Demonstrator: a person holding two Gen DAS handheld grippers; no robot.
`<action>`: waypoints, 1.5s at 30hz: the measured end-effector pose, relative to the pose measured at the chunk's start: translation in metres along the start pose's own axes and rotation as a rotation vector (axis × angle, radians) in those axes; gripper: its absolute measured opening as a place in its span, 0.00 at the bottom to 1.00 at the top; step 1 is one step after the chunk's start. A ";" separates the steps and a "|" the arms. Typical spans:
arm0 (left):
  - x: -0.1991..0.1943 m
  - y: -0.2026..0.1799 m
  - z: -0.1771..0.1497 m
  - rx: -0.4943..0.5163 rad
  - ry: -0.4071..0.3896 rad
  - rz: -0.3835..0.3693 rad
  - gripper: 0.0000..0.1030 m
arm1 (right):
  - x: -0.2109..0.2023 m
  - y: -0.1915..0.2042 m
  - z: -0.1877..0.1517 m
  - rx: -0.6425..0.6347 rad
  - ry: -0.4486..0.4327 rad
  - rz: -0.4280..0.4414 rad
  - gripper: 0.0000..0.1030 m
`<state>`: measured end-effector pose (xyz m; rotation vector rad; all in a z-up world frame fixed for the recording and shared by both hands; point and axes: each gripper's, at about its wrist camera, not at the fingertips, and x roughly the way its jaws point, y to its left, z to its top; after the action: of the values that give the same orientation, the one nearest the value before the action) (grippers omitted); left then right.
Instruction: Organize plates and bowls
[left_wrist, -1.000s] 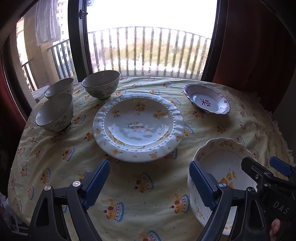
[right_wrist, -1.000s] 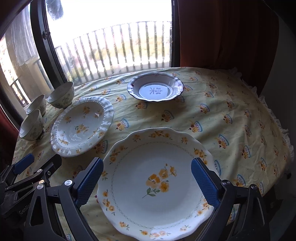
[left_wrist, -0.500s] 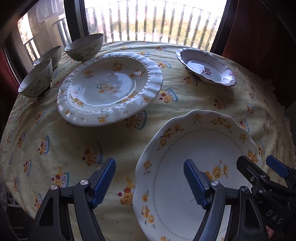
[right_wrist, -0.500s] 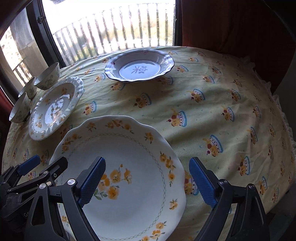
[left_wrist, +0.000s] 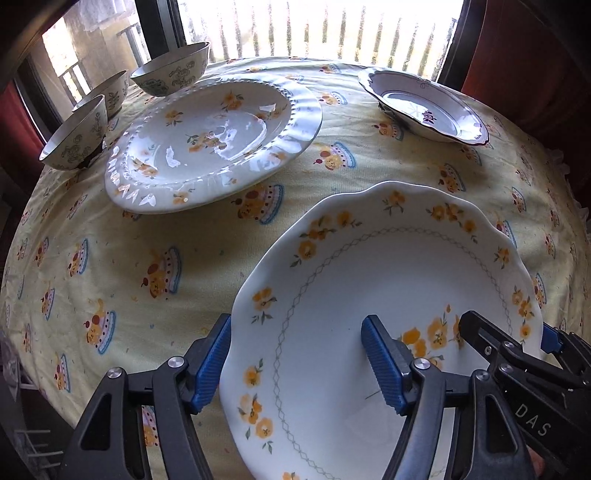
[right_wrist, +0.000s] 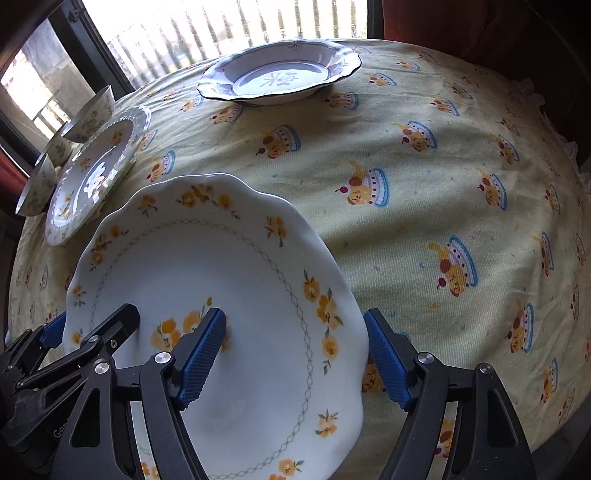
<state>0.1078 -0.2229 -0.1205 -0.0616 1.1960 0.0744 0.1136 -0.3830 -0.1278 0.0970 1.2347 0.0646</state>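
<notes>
Both grippers straddle opposite rims of the scalloped yellow-flower plate (left_wrist: 388, 295) at the near edge of the round table (left_wrist: 110, 266). Left gripper (left_wrist: 301, 363): jaws wide apart, one blue pad outside the plate's left rim, the other over the plate's well. Right gripper (right_wrist: 295, 360): same spread, one pad over the well, the other just outside the right rim. Neither pair is closed on the plate; whether the pads touch it is hard to tell.

Left wrist view alone shows all three small bowls (left_wrist: 75, 142) clearly, bunched at the table's far left edge by the window, and the beaded-rim floral plate (left_wrist: 214, 140) full face just beside them. Right wrist view shows that plate (right_wrist: 96, 177) only edge-on, bowls half cut off, but gives the blue-rimmed dish (right_wrist: 280, 75) with its centre character clearly, at the far edge. It also shows the table's whole right half: bare yellow tablecloth (right_wrist: 461, 184) out to the frilled edge.

The flower plate's near rim seems to overhang the table's near edge. An open strip of cloth lies between it and the beaded plate.
</notes>
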 end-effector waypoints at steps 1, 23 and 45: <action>0.000 0.000 0.001 0.002 0.004 0.001 0.69 | 0.000 0.001 0.001 -0.011 0.003 -0.001 0.75; -0.021 0.037 0.010 0.107 0.034 -0.102 0.68 | -0.027 0.036 0.004 0.062 -0.013 -0.083 0.68; -0.027 0.198 0.040 0.118 -0.006 -0.133 0.68 | -0.031 0.201 -0.003 0.085 -0.027 -0.107 0.67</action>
<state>0.1168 -0.0227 -0.0821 -0.0371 1.1850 -0.1124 0.1016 -0.1864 -0.0780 0.1053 1.2137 -0.0821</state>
